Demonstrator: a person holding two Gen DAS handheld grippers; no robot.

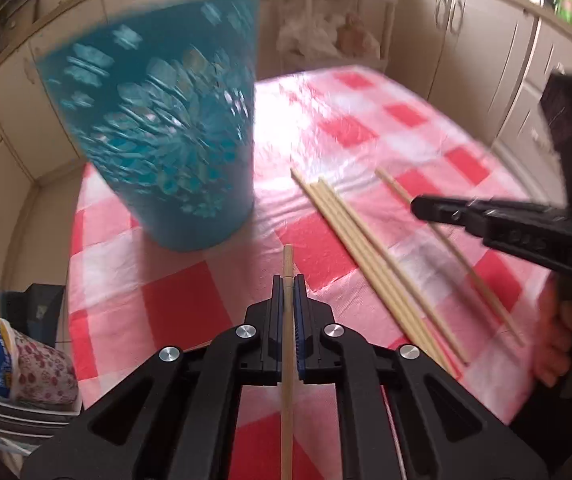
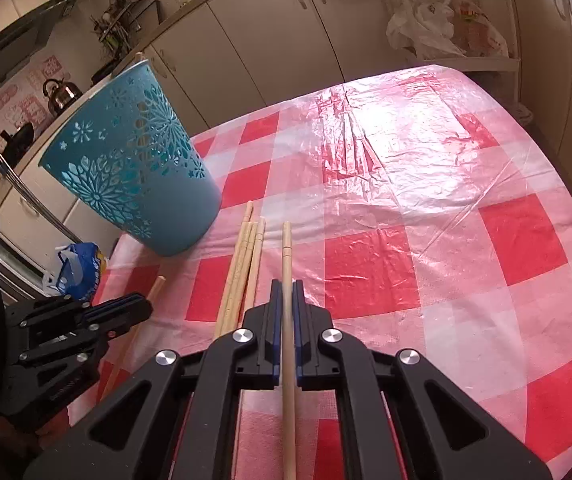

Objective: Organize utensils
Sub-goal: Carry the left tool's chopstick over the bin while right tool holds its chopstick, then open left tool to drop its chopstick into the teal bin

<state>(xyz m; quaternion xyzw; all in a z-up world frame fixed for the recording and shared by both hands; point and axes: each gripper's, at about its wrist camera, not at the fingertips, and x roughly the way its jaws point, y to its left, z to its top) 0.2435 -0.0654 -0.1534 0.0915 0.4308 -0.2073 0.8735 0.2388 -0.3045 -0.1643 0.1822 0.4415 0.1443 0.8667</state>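
Left hand-held gripper (image 1: 288,280) is clenched on one wooden chopstick (image 1: 287,360), whose rear end runs off the frame's bottom. Right hand-held gripper (image 2: 287,284) likewise clamps a second chopstick (image 2: 288,320). Three loose chopsticks (image 2: 241,272) lie together on the checkered tabletop (image 2: 426,208), just beside the blue perforated holder (image 2: 133,160), which is motion-blurred in the left wrist view.

The blue basket (image 1: 161,128) is motion-blurred in the left view, its cut-out pattern smeared.
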